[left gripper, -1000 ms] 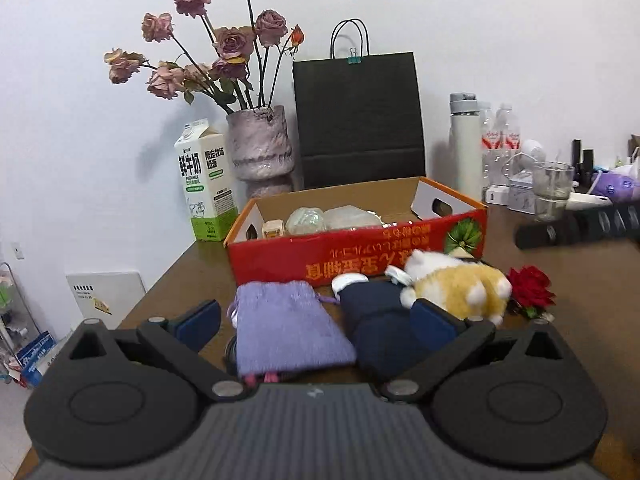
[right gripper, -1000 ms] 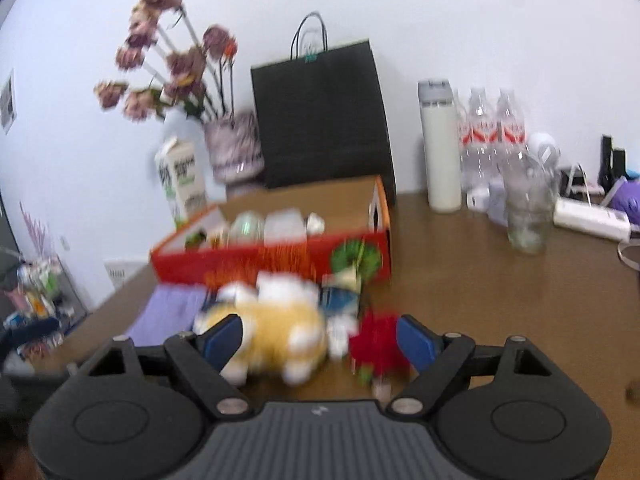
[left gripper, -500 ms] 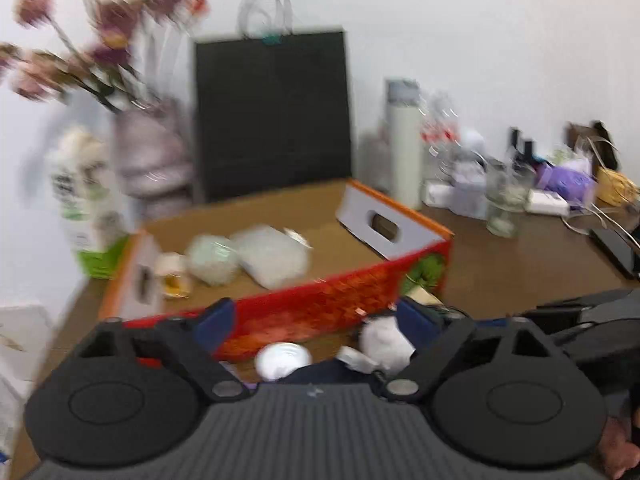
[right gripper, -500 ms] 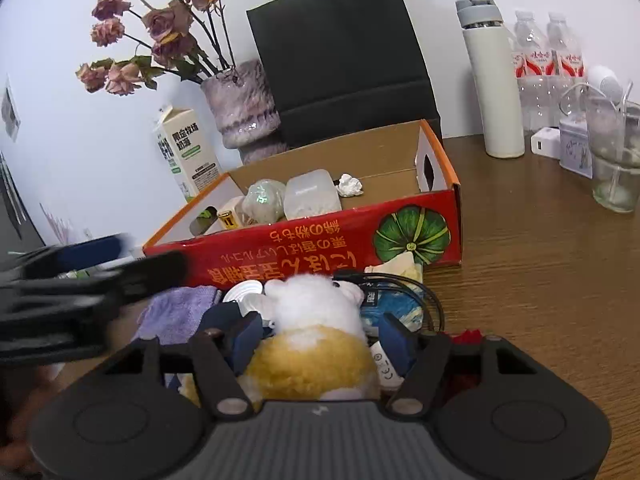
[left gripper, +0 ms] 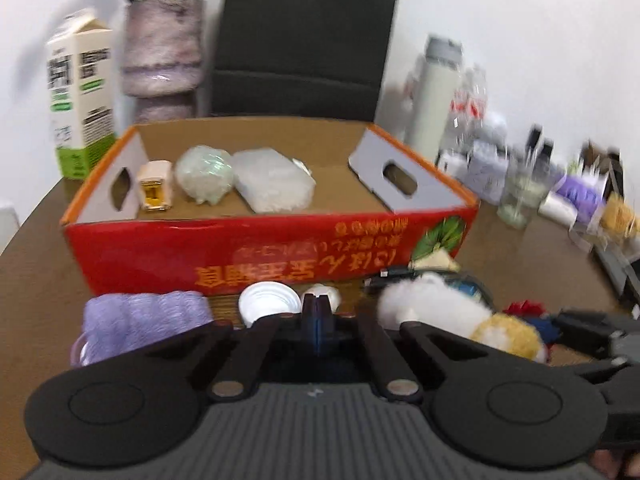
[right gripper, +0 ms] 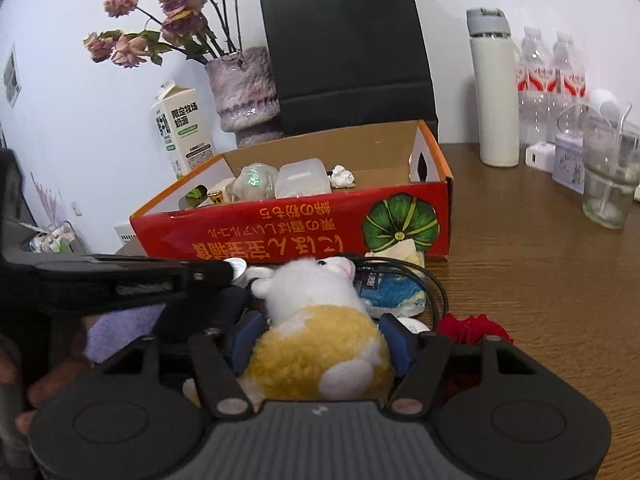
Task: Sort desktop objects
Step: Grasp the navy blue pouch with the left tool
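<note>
A red cardboard box (left gripper: 276,248) (right gripper: 296,236) holds several small wrapped items. In front of it lie a purple knit pouch (left gripper: 140,324), a dark blue cloth, a white lid (left gripper: 269,304), a red rose (right gripper: 472,330) and a white and yellow plush toy (right gripper: 316,344) (left gripper: 452,318). My left gripper (left gripper: 316,316) is shut, with the dark blue cloth under its fingers; whether it grips the cloth I cannot tell. My right gripper (right gripper: 320,338) is shut on the plush toy, one blue pad on each side of its body.
Behind the box stand a milk carton (right gripper: 182,136), a vase of dried roses (right gripper: 244,92) and a black paper bag (right gripper: 348,48). To the right are a white flask (right gripper: 494,92), water bottles (right gripper: 548,80) and a glass (right gripper: 606,184). A cable and a blue packet (right gripper: 392,288) lie by the toy.
My left gripper has shut and dropped low over the dark cloth near the box. My right gripper has closed in around the plush toy.
</note>
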{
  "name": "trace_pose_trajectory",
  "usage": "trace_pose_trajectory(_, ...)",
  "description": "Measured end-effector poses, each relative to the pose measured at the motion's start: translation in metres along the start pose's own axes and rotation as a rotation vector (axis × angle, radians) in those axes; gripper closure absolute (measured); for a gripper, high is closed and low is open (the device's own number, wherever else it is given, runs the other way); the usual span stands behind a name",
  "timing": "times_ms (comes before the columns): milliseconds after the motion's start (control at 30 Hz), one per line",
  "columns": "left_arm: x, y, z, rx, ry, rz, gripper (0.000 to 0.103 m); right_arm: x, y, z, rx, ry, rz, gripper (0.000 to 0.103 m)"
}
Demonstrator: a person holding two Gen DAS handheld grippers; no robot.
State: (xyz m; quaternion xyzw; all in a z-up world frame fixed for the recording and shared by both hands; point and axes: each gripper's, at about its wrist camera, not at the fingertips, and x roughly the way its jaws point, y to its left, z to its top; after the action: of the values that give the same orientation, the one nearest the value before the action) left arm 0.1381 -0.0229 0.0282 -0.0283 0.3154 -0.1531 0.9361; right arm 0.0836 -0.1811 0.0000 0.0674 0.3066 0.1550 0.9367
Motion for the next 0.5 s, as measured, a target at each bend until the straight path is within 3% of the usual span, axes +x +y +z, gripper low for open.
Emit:
trace_pose_trajectory(100, -0.026, 0.007, 0.0, -0.033, -0.023, 0.027, 0.102, -0.004, 0.001, 0.0, -0.02, -0.001, -0.01, 0.04)
trace_pose_trajectory(200, -0.045, 0.009, -0.007, -0.06, 0.034, 0.075, 0.094, -0.017, 0.001, -0.001, -0.053, -0.014, -0.05, 0.041)
trace_pose_trajectory(233, -0.048, 0.005, -0.013, -0.042, 0.054, 0.081, 0.078, -0.027, 0.001, -0.001, -0.039, -0.04, -0.089, 0.04)
trace_pose_trajectory(267, -0.05, 0.0, -0.018, -0.017, 0.062, 0.081, 0.043, -0.039, 0.0, -0.003, -0.012, -0.077, -0.127, 0.035)
trace_pose_trajectory(333, -0.049, -0.015, -0.027, 0.046, 0.055, 0.11, 0.001, -0.063, -0.002, -0.009, 0.085, -0.149, -0.159, 0.024)
trace_pose_trajectory(433, -0.03, -0.041, -0.034, 0.167, 0.066, 0.189, 0.004, -0.075, -0.008, -0.019, 0.267, -0.126, -0.089, 0.022)
trace_pose_trajectory(500, -0.017, -0.049, -0.038, 0.189, 0.074, 0.202, 0.009, -0.066, -0.004, -0.022, 0.266, -0.081, -0.078, 0.022)
